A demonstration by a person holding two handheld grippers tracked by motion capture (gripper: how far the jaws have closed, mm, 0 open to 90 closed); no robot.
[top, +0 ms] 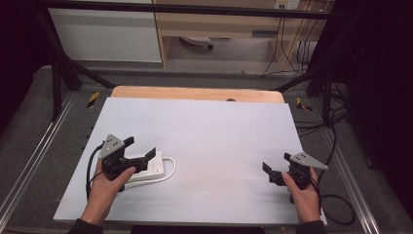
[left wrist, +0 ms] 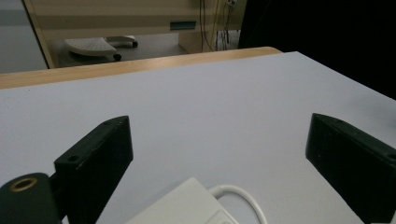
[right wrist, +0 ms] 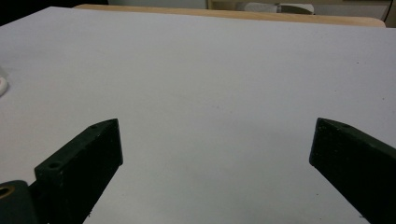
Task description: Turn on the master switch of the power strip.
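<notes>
Just under the wide-open left gripper lies the white power strip, untouched.

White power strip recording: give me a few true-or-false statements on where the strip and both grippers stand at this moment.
1. The left gripper is above the white power strip, jaws open. True.
2. The right gripper grips the strip. False: it is open, far off on the table's other side.
3. The strip's white cable loops beside it on the table. True.
4. The strip lies at the table's far edge. False: it lies near the person's side.
</notes>
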